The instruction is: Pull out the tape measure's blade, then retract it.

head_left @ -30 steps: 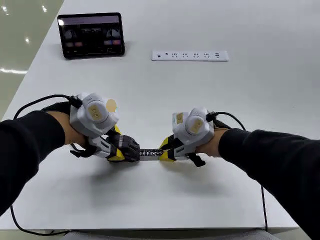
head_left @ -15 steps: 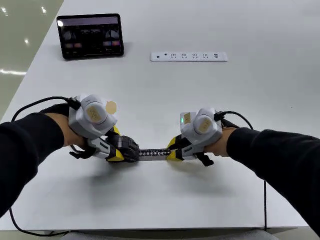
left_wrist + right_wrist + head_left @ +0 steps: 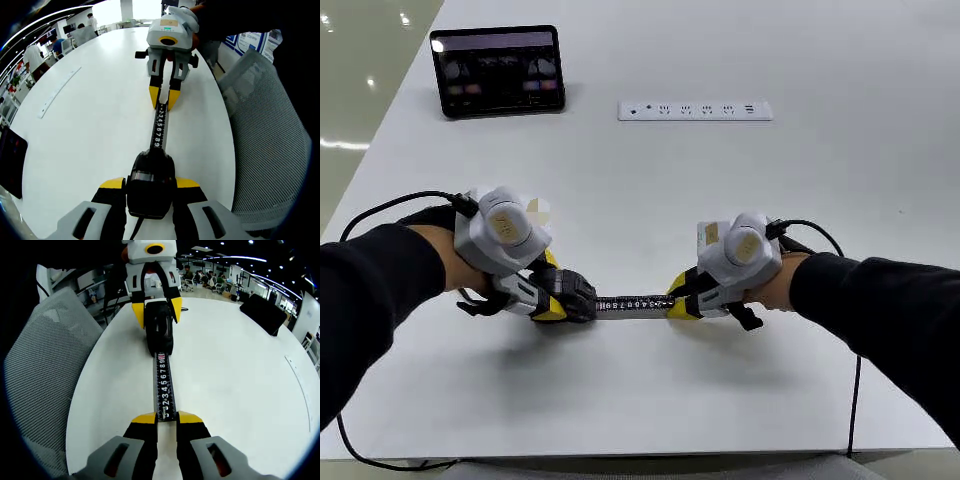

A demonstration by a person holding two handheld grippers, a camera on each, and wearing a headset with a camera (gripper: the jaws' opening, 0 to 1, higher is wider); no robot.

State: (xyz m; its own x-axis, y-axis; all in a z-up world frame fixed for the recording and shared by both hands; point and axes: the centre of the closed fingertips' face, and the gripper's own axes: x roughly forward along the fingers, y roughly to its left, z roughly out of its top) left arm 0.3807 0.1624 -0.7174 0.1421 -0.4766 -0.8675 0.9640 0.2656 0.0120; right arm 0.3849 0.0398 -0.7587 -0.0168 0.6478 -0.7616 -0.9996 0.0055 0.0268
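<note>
Now | tape measure (image 3: pixel 150 182) black-cased | blade (image 3: pixel 165 385) out, numbered

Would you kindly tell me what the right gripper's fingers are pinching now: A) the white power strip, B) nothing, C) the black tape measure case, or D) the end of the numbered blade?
D: in the right gripper view, the yellow-tipped fingers of the right gripper close on the end of the black numbered blade, while the left gripper holds the black tape measure case.

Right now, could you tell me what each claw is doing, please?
Left claw: shut on the tape measure's case.
Right claw: shut on the blade.
</note>
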